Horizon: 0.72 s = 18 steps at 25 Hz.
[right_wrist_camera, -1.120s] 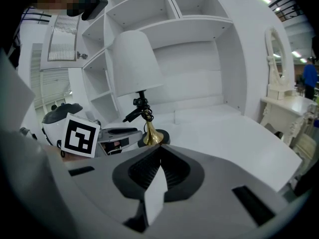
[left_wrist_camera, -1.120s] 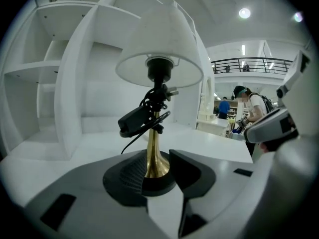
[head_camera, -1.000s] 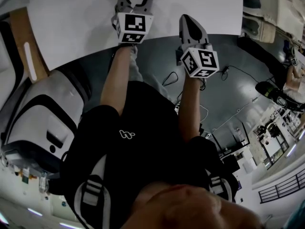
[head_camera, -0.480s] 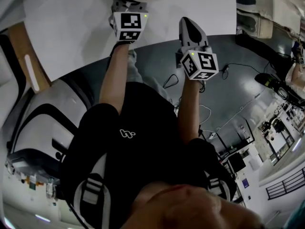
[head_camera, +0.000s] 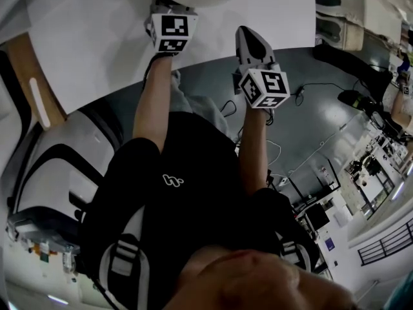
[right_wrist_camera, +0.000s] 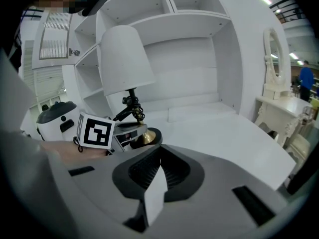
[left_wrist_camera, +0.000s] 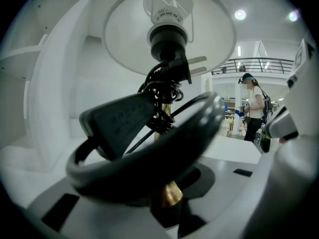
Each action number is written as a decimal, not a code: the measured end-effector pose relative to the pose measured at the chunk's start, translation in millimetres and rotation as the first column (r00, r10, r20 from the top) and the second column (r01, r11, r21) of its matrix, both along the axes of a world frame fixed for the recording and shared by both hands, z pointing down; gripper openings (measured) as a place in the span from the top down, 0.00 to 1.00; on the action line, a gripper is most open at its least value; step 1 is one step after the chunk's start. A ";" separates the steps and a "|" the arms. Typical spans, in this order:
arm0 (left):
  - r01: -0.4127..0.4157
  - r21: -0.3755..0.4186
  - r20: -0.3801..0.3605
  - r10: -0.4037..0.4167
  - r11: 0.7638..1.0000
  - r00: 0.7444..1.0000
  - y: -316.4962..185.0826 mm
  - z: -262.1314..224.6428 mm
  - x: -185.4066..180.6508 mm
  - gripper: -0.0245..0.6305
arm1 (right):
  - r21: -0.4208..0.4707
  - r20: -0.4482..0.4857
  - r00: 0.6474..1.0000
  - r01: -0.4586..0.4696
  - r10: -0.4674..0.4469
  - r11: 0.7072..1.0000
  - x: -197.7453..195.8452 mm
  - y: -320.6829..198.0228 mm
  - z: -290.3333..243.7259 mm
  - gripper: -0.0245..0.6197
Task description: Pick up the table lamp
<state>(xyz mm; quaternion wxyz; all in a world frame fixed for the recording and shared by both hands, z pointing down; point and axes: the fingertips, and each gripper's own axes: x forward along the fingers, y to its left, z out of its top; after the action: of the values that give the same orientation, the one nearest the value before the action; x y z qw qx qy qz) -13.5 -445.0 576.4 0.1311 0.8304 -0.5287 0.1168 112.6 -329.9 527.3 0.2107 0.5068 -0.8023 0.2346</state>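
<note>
Rising at the left of the right gripper view, the table lamp (right_wrist_camera: 125, 63) has one smooth white shade (left_wrist_camera: 124, 31) shaped like a cut-off cone. It also has a thin brass stem (left_wrist_camera: 170, 195) that flares at the foot, and a round black base (right_wrist_camera: 152, 133). A black cord (left_wrist_camera: 160, 91) is wound in tight loops round the upper stem, under the black bulb socket. One plug (left_wrist_camera: 187, 68) with two flat metal prongs juts to the right of that bundle. A thick glossy black hoop (left_wrist_camera: 199, 128) crosses in front of the stem, joined at its left to a flat matte block; what it is I cannot tell.

The left gripper (right_wrist_camera: 133, 137) comes in from the lamp's left. Its jaws are closed on the foot of the lamp, where the brass flare meets the base. Whether the base touches the worktop (right_wrist_camera: 224, 133) I cannot tell.

The smooth white worktop spreads broad and flat to the right of the lamp. Behind it stands a white shelf unit (right_wrist_camera: 189, 59) with open compartments and a curved side wall. In the head view the worktop's edge slants across the upper frame above grey floor, and both grippers reach over that edge.

The right gripper (right_wrist_camera: 159, 166) hangs apart from the lamp, its ribbed black jaws pressed together on nothing.

Counted: one lamp, two grippers and two marker cubes (head_camera: 171, 31), one per gripper.
</note>
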 end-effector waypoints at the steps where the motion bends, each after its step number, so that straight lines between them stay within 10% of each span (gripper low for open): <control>1: -0.009 -0.004 0.007 0.009 1.000 1.000 0.6 -1.6 0.5 0.78 | -0.001 -0.001 1.000 0.005 -0.005 1.000 -2.1 1.1 -1.2 0.93; 18: -0.068 -0.066 0.048 0.071 0.995 0.996 40.5 -26.7 2.9 0.82 | 0.069 0.010 0.999 0.038 -0.039 0.997 -13.7 19.5 -31.0 0.93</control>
<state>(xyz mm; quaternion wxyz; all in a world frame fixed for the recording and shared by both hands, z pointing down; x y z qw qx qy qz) -10.6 -404.5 549.6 0.1402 0.8405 -0.4985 0.1594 98.9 -310.4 496.3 0.1930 0.4968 -0.8208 0.2055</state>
